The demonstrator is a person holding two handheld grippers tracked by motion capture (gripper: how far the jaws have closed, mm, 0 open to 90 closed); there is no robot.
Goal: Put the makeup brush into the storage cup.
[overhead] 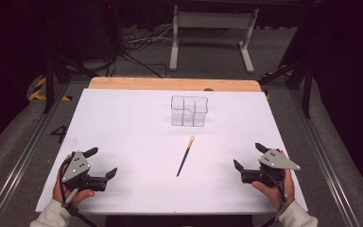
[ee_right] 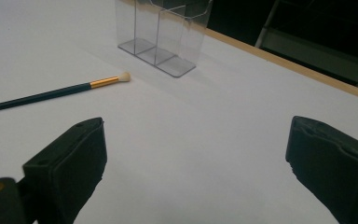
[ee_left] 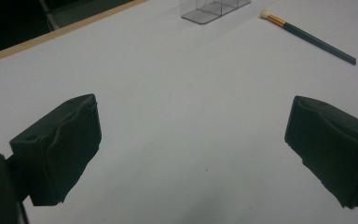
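High view frames suggest that the work has not been started: a slim makeup brush (overhead: pixel 185 156) with a dark handle, gold ferrule and pale tip is seen lying flat on the white table (overhead: pixel 123 123), well apart from both tools and untouched. A clear compartmented organizer (overhead: pixel 189 111) is seen standing upright beyond the brush tip, with nothing in it. The left gripper (overhead: pixel 100 162) and the right gripper (overhead: pixel 248 156) are held near the table's front corners, each with jaws spread wide and nothing between them. Picking up the brush and, presumably, placing it in the organizer are judged to remain. No brand, label or legible writing can be made out.
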